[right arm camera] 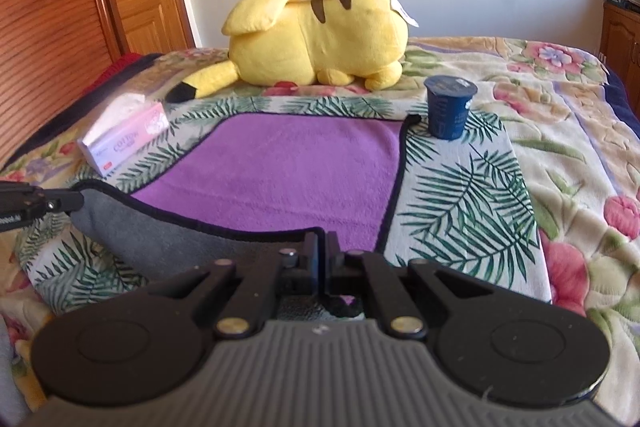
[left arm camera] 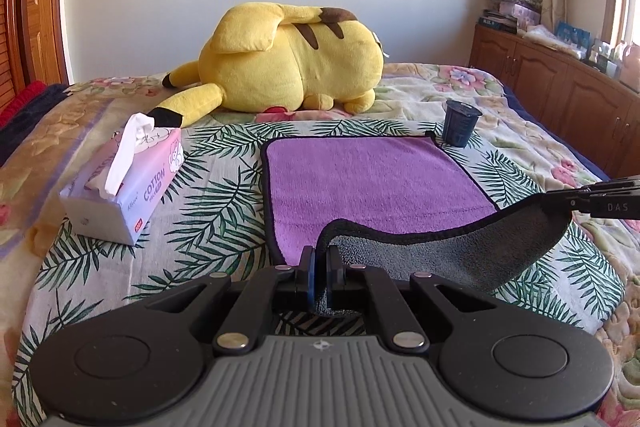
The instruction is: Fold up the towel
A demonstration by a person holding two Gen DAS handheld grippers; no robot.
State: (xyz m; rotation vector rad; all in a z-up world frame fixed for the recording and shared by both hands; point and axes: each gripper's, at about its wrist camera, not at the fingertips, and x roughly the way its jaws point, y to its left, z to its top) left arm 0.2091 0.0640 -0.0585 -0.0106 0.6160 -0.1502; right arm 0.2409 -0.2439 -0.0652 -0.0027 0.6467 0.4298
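A purple towel (left arm camera: 372, 179) with a black hem and a grey underside lies on the leaf-print bed cover. Its near edge is lifted and curls over, grey side up. My left gripper (left arm camera: 321, 255) is shut on the near left corner of the towel. My right gripper (right arm camera: 323, 243) is shut on the near right corner of the towel (right arm camera: 280, 171). In the left wrist view the right gripper (left arm camera: 568, 203) reaches in from the right edge, pinching the raised hem. In the right wrist view the left gripper (right arm camera: 68, 205) comes in from the left edge, holding the other raised corner.
A big yellow plush toy (left arm camera: 292, 63) lies behind the towel. A dark blue cup (left arm camera: 460, 123) stands at the towel's far right corner. A pink and white tissue box (left arm camera: 124, 179) sits to the left. A wooden cabinet (left arm camera: 560, 83) runs along the right of the bed.
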